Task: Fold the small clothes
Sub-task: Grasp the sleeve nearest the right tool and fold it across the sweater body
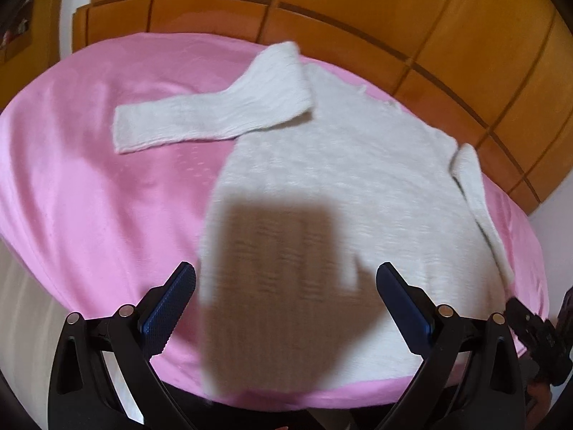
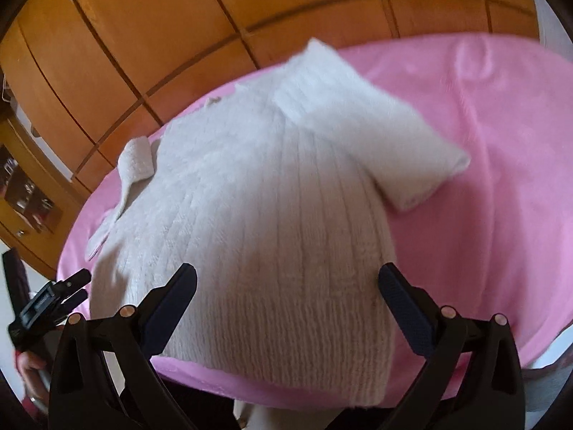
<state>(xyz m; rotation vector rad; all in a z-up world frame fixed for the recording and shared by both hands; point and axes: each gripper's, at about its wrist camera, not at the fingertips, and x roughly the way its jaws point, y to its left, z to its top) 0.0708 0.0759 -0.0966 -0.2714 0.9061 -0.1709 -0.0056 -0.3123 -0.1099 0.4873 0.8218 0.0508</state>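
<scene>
A white knitted sweater (image 1: pixel 322 165) lies flat on a pink blanket (image 1: pixel 89 179), hem toward me. One sleeve (image 1: pixel 215 118) stretches out to the left over the blanket; the other sleeve (image 1: pixel 480 193) runs down the right side. My left gripper (image 1: pixel 285 268) hovers open above the hem and casts a shadow on the knit. In the right wrist view the sweater (image 2: pixel 250 215) fills the middle, a sleeve (image 2: pixel 376 132) points right, and my right gripper (image 2: pixel 288 269) is open over the hem, holding nothing.
Orange wooden panelling (image 1: pixel 358 7) stands right behind the blanket's far edge. The blanket (image 2: pixel 501 179) spreads bare to the right of the sweater. The sweater hem reaches the near edge. A person's hand (image 2: pixel 28 365) shows at the lower left.
</scene>
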